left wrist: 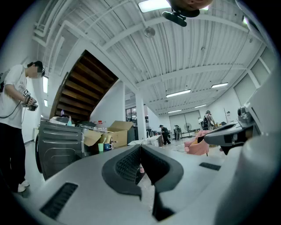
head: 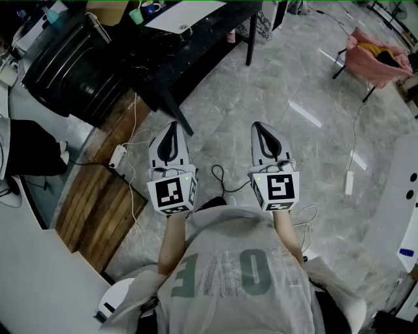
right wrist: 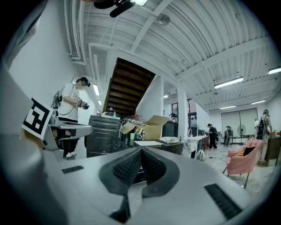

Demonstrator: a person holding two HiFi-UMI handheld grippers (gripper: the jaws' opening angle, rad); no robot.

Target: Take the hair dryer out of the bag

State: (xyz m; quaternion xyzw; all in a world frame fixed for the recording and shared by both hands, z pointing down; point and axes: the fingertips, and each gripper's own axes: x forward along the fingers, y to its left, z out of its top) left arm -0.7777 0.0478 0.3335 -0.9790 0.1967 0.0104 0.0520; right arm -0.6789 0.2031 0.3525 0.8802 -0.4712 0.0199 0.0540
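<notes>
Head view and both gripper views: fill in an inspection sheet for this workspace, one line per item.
Surface: grey stone floor, with a wooden strip at its left; dark table ahead.
Job's things: nothing seen; no hair dryer or bag in any view.
Clutter: black ribbed bin, cardboard box, green cup, pink chair.
Grippers: left claw and right claw both shut, empty, held over the floor.
Cables: black cable on the floor between the claws; white power strip with white leads at the wood's edge.
Surroundings: staircase; a person standing near the bin.
</notes>
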